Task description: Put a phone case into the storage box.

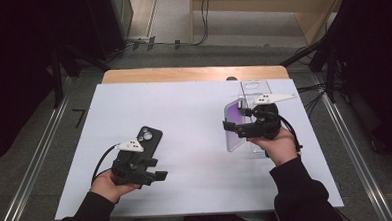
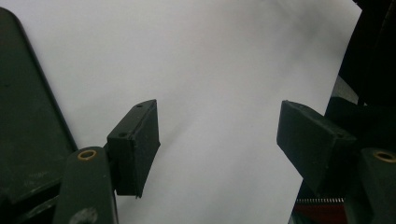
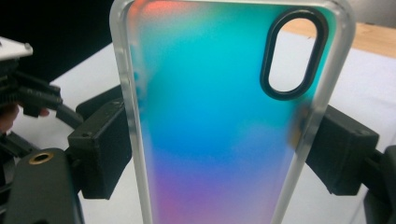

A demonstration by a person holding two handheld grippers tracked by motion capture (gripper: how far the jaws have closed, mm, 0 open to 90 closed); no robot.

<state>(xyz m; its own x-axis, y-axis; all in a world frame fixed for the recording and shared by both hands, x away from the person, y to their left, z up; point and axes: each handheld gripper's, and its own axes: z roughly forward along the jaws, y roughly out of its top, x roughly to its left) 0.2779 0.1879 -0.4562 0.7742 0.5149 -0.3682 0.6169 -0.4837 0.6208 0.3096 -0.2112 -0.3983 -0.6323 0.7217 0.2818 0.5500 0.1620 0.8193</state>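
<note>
Iridescent phone case (image 3: 219, 130) stands upright in my right jaws, phone (image 1: 148, 141) lying beside my wide-open left jaws.

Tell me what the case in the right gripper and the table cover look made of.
Phone case: likely plastic, iridescent teal-to-purple back, frosted translucent rim, black-ringed camera cutout; right gripper clamps its edges. Table cover: looks like matte white paper or board, flat and glare-free.

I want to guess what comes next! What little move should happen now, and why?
Probably carry the rainbow phone case toward the black phone. The right hand-held gripper is clamped on the case's edges, while the left hand-held gripper sits open beside the phone.
</note>
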